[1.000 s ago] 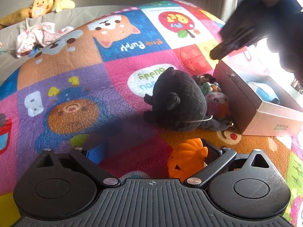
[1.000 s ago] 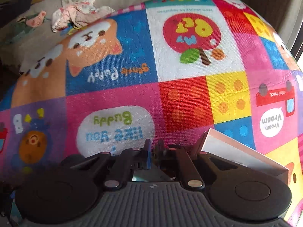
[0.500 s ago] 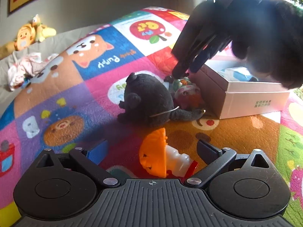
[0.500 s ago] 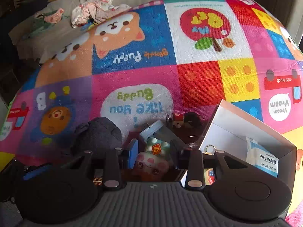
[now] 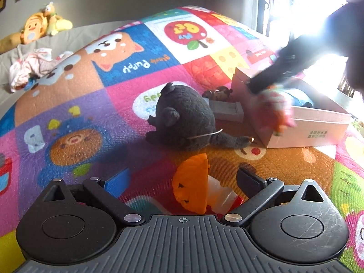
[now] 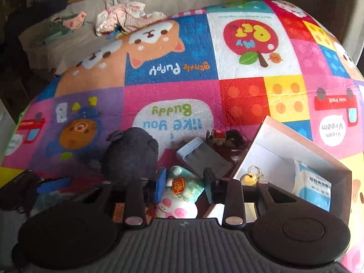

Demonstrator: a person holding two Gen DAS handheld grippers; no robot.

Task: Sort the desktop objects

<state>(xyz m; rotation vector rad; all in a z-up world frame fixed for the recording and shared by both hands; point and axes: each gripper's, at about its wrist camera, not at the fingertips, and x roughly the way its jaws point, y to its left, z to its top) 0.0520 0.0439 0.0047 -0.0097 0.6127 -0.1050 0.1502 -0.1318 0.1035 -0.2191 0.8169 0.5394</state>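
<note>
Pink pig toy (image 6: 179, 195) is pinched between the right gripper's (image 6: 184, 185) fingers, just beside the white box (image 6: 295, 159); left gripper (image 5: 182, 179) has fingers spread around the orange toy (image 5: 191, 191) on the mat (image 5: 91, 113)

Under my work lies a bright patchwork cartoon play mat (image 6: 173, 95) (puppies, an apple, a truck). Beyond its far edge I see a crumpled pink-and-white cloth bundle (image 6: 122, 17) on the grey bed sheet (image 5: 75, 37), and a yellow-orange plush toy (image 5: 38, 26) by the wall.
</note>
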